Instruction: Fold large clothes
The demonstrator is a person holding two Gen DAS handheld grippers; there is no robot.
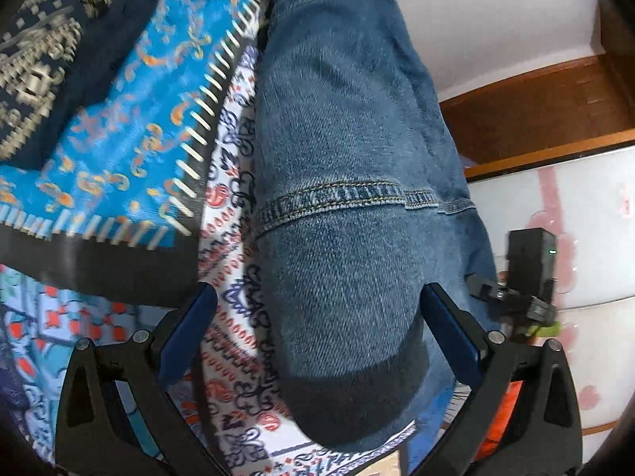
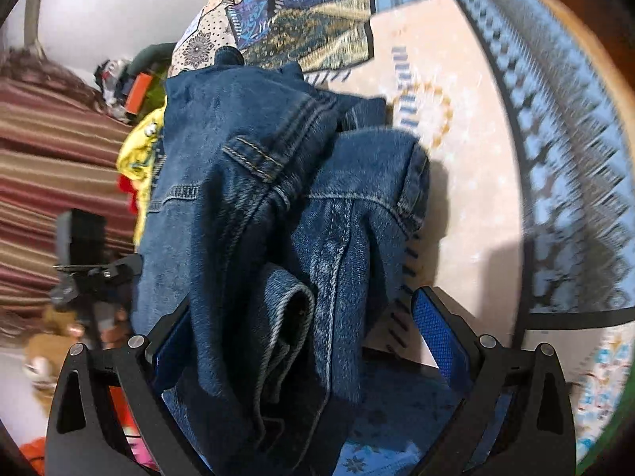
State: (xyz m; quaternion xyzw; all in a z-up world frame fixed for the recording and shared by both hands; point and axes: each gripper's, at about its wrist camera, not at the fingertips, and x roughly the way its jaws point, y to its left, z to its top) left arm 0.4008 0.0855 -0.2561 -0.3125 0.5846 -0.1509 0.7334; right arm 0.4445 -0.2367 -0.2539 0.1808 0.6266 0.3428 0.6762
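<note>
In the left wrist view the jeans (image 1: pixel 341 182) run lengthwise from bottom centre up to the top of the frame, a stitched seam crossing them at mid-height; the left gripper (image 1: pixel 317 317) stands wide open with the denim lying between its fingers, gripping nothing; patterned bedspread (image 1: pixel 119 127) fills the left side. In the right wrist view the jeans bunch at centre; the right gripper (image 2: pixel 293 329) is spread wide around the folds; bare cream rug (image 2: pixel 468 182) lies at right.

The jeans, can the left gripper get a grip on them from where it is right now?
Probably yes. The jeans already lie between the left gripper's spread fingers, which stand open on either side of the denim, and nothing sits in between. Closing should catch the fabric, though how thick the bunch is cannot be told.
</note>
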